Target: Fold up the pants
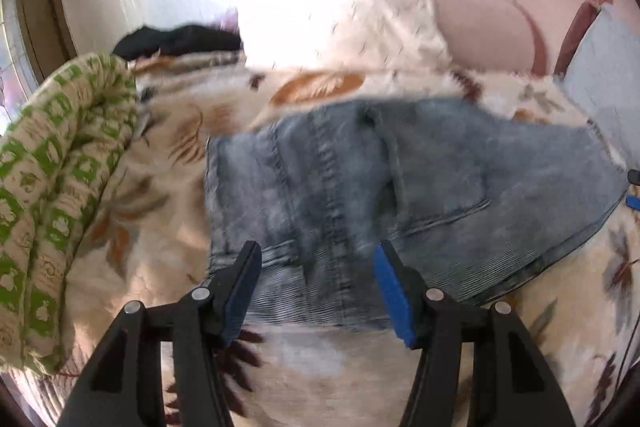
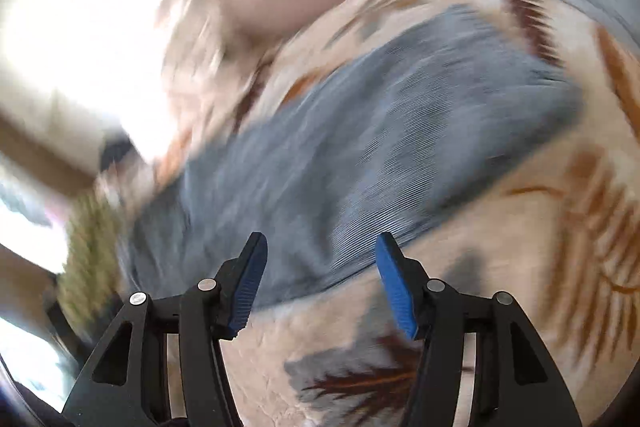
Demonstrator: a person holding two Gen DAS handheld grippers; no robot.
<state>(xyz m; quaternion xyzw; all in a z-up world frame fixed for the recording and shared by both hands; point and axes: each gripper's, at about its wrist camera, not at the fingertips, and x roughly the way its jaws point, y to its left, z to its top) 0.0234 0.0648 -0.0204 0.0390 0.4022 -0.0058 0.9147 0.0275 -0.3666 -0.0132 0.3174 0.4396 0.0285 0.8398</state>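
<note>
Light blue denim pants [image 1: 380, 187] lie folded on a cream bedspread with a leaf print [image 1: 160, 247]. My left gripper [image 1: 316, 251] is open, with its blue-padded fingers just above the near edge of the pants, holding nothing. In the right wrist view the pants [image 2: 340, 155] run as a blurred band from lower left to upper right. My right gripper [image 2: 320, 243] is open and empty above their near edge. The right gripper's blue tip shows at the far right of the left wrist view [image 1: 633, 201].
A rolled green-and-cream patterned blanket [image 1: 60, 207] lies at the left. A dark garment [image 1: 180, 41] and a white speckled pillow [image 1: 372, 7] sit behind the pants. A pink padded headboard [image 1: 488, 27] and a light blue pillow [image 1: 600, 75] are at the back right.
</note>
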